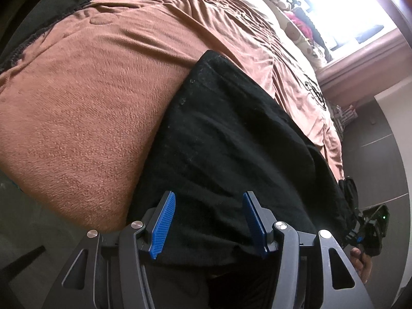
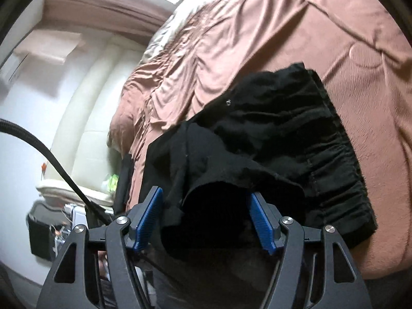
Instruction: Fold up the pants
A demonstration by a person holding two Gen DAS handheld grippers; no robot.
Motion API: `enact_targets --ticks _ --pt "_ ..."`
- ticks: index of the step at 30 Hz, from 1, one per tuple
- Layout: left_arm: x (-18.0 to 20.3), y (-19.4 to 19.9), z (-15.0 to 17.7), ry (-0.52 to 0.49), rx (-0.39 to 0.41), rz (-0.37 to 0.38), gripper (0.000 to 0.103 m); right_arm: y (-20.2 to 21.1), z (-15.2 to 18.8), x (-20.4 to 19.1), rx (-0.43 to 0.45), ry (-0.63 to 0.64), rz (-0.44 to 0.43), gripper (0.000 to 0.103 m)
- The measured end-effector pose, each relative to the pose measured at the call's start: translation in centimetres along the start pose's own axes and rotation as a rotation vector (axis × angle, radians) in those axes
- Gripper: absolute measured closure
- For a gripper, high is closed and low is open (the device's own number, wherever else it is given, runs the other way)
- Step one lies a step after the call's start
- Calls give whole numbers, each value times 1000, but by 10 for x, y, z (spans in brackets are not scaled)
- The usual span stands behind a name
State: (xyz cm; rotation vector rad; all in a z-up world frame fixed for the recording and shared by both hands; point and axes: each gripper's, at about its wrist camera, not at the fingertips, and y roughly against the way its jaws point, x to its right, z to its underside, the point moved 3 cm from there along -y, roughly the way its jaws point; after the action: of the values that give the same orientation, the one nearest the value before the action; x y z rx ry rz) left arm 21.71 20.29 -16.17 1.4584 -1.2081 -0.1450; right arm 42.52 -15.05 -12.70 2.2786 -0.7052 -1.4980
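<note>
Pants: black fabric pants, folded, on brown fleece bedspread, ahead of both claws.
Left gripper: spread, fabric between pads.
Right gripper: spread, loose hem between pads.

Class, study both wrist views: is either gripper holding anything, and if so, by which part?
Nothing is held. Both the left gripper and the right gripper have their fingers spread apart over the black pants on the bed.

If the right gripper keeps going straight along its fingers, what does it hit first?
The right gripper stands open with loose black cloth of the pants already between its fingers. Going straight on, it would likely push into that cloth first, with the brown bedspread beyond; depth is unclear.
</note>
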Motion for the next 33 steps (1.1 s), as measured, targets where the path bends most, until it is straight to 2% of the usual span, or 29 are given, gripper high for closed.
enact_targets --ticks 1,2,3,5,11,16,21,25,29,31,33 --pt "0 -1 0 0 0 -1 46 -4 -1 0 -11 -13 5 44" --pt "1 -1 0 0 -1 -2 46 -6 -3 -1 -19 -16 8 53" --pt "1 -2 -1 -1 -3 -3 46 -8 -4 -3 -29 -12 7 67" --pt "2 -3 -1 -1 -5 -5 46 -6 -10 -9 -33 14 0 84" --pt "2 -3 -4 -3 -7 -15 46 17 -34 -21 59 93 71 96" --pt "7 -4 -5 -8 -6 -17 46 25 -39 -26 72 118 98 98" --pt "10 -5 -5 -11 -7 -17 46 30 -37 -50 89 177 74 98" --pt "13 -7 -5 -17 -13 -19 46 33 -49 -39 132 145 122 97" --pt "13 -7 -5 -19 -10 -16 46 29 -53 -23 105 79 91 94" --pt "11 -7 -5 -14 -12 -17 46 30 -54 -24 104 86 73 88" --pt "10 -8 -4 -8 -16 -17 46 32 -56 -33 114 127 55 88"
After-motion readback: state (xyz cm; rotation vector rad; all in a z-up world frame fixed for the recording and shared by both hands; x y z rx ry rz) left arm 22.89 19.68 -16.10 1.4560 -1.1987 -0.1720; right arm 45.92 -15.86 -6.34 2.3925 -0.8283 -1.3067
